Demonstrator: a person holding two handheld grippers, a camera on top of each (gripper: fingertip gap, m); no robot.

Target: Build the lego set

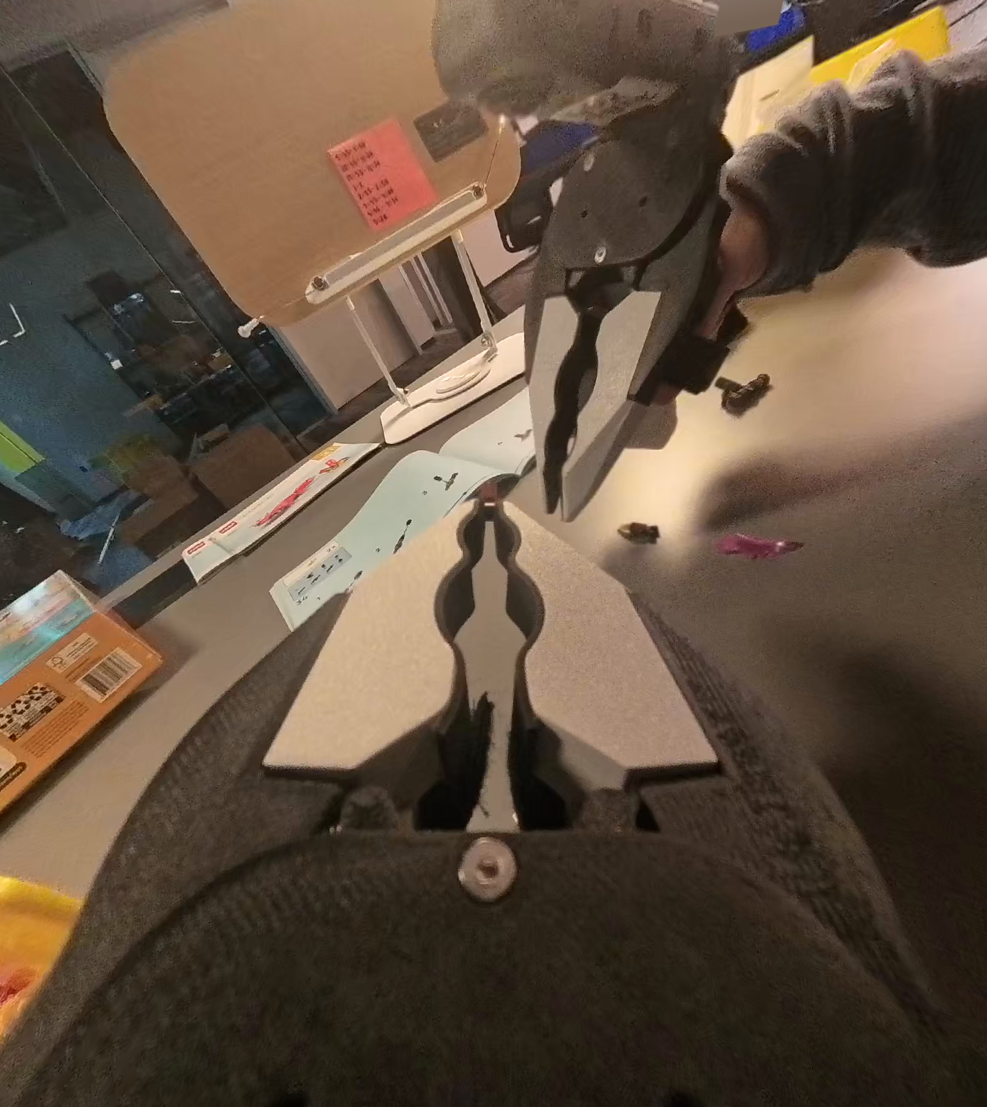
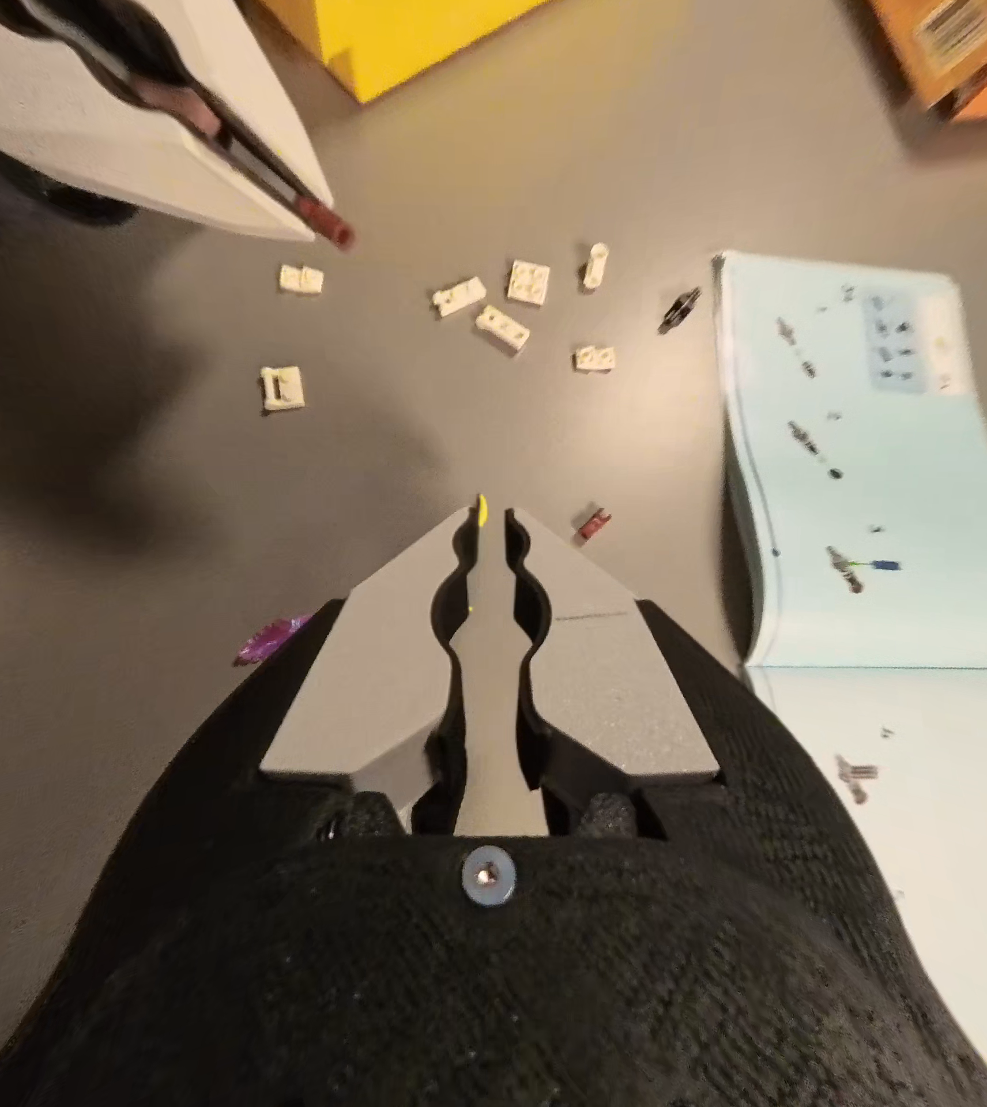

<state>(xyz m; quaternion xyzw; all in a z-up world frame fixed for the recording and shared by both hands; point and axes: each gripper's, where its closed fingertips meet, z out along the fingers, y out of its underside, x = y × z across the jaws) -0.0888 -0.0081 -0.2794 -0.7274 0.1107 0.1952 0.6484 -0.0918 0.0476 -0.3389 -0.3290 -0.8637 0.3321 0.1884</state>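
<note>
A: What does the left claw [image 1: 489, 509] have?
B: It is clamped on a small dark red peg [image 2: 328, 223]; the right wrist view shows the peg sticking out past the tips, at about ten o'clock.

A: And the right claw [image 2: 492, 512]?
B: Its fingers stand slightly apart. A yellow sliver [image 2: 481, 509] sits against the left fingertip, and the other finger does not touch it.

A: What lies nearest to it on the tabletop [image 2: 479, 150]?
B: A red piece [image 2: 594, 523] just to its right at two o'clock, and a purple piece [image 2: 270, 640] at eight o'clock beside the claw body.

A: Farther out?
B: White bricks [image 2: 529, 281] scattered around twelve o'clock, a black part [image 2: 680, 308] at one o'clock, and an open booklet [image 2: 874, 479] at three o'clock.

A: And at the far edge?
B: A yellow box [image 2: 407, 42] at twelve and an orange box [image 2: 970, 54] at one o'clock.
</note>
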